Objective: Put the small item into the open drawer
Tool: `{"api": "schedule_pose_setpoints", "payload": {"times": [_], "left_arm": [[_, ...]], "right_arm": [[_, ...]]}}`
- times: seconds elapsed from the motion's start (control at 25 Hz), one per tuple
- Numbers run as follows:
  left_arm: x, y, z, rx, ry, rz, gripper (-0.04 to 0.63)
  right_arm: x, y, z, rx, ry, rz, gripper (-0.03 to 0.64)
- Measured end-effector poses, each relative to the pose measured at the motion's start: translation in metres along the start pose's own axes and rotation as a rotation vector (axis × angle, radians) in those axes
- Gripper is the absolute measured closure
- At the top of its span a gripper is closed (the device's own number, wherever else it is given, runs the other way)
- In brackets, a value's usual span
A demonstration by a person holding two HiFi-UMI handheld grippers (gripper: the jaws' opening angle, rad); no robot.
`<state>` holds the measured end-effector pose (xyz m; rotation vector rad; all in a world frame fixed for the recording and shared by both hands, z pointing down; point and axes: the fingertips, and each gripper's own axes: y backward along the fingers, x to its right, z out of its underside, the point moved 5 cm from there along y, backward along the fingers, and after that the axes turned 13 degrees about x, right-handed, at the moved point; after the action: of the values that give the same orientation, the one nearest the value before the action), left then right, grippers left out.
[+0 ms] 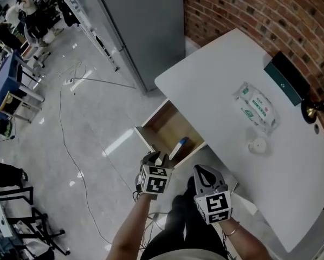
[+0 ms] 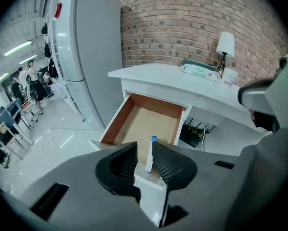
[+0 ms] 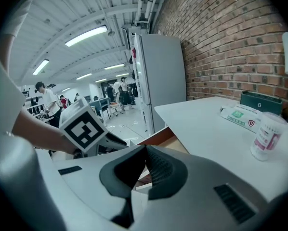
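The wooden drawer [image 1: 151, 124] stands pulled out from under the white table [image 1: 216, 80]. A small white item with a blue end [image 1: 178, 148] lies inside it, near the right wall. My left gripper [image 1: 155, 157] hovers at the drawer's front edge. In the left gripper view its jaws [image 2: 144, 150] stand a little apart with nothing pressed between them; the item [image 2: 152, 143] shows through the gap, down in the drawer [image 2: 116, 121]. My right gripper [image 1: 201, 170] is beside it, in front of the table, and its fingertips [image 3: 145, 150] meet on nothing.
On the table lie a wipes pack [image 1: 256, 107], a small white bottle [image 1: 257, 145], a green box [image 1: 284, 77] and a lamp base [image 1: 312, 110] by the brick wall. A grey fridge [image 1: 140, 20] stands left of the table. Cables trail over the floor [image 1: 75, 156].
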<state>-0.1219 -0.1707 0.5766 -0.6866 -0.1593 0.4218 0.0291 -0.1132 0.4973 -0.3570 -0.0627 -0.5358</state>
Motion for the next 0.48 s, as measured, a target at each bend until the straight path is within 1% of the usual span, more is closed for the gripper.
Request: {"api": "schedule_pose_setpoints", "payload": {"times": [0.24, 0.48], "left_arm": [[-0.004, 0.062, -0.012, 0.104, 0.043, -0.039, 0.533], [-0.007, 0.121, -0.023, 0.198, 0.076, -0.068, 0.554]], "right_arm": [[-0.018, 0.022, -0.016, 0.031, -0.008, 0.031, 0.609], [-0.04, 0.044, -0.03, 0.063, -0.019, 0.058, 0.609]]}}
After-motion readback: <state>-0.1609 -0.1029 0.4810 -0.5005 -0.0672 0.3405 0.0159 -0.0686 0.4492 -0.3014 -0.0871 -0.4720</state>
